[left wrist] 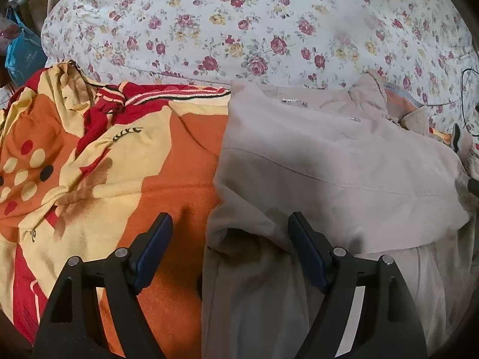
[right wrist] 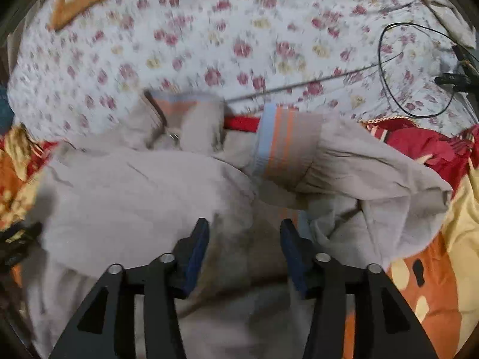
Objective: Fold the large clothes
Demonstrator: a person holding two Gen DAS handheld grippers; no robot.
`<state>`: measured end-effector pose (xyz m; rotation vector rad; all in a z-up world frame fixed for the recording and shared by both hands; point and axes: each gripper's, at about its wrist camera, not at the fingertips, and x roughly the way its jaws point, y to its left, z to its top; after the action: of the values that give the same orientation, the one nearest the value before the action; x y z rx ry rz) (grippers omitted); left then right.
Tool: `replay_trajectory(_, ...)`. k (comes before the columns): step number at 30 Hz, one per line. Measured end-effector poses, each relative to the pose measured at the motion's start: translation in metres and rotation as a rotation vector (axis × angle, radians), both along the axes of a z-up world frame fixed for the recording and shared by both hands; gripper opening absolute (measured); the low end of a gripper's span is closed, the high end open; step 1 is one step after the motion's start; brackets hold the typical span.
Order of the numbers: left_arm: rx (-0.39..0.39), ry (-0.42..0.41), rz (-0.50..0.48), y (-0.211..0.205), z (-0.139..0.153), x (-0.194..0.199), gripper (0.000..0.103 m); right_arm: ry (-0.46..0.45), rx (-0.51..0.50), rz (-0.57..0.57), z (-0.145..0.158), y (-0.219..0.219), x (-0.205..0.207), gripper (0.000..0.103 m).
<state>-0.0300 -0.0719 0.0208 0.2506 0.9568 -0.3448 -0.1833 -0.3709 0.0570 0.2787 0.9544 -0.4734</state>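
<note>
Two hand-held grippers gape over one jacket.

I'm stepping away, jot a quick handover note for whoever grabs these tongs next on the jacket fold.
Left tongs: open, holding nothing, at the left edge of the beige jacket.
Right tongs: open, empty, over the jacket's middle.
Jacket lies on the orange blanket, in front of the floral quilt. Its striped cuff rests across the body, sleeve bunched.
Done: part of the jacket looks folded over.
Left: probably smooth the sleeve, finish the fold.
</note>
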Motion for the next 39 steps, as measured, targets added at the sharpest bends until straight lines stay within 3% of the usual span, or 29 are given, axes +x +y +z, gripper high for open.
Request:
replay_trajectory(6,-0.020,-0.018,0.014,0.004,0.007,-0.003,0.079,0.106,-0.043,0.069,-0.036,0.012,0.015,0.060)
replay_trajectory(8,-0.028,-0.023,0.017,0.006,0.010,-0.005,0.079,0.106,-0.064,0.070,-0.026,0.020,0.013,0.060)
replay_trajectory(11,-0.037,-0.032,0.015,0.006,0.013,-0.007,0.079,0.042,-0.018,0.087,0.000,0.026,0.000,0.062)
replay_trajectory(14,-0.047,-0.050,0.009,0.005,0.017,-0.010,0.079,-0.032,-0.005,0.080,0.019,0.032,-0.023,0.076)
replay_trajectory(21,-0.087,-0.023,-0.021,0.000,0.012,-0.011,0.079,-0.117,0.029,-0.045,0.012,0.004,-0.060,0.077)
replay_trajectory(26,-0.042,0.046,-0.035,-0.009,-0.009,-0.006,0.080,-0.204,0.144,-0.231,0.007,-0.044,-0.092,0.077)
replay_trajectory(34,-0.067,0.061,-0.013,-0.005,-0.011,-0.004,0.084,-0.318,0.139,-0.435,0.021,-0.092,-0.128,0.077)
replay_trajectory(39,-0.065,0.060,-0.013,-0.005,-0.012,-0.003,0.084,-0.344,0.186,-0.447,0.019,-0.099,-0.132,0.079)
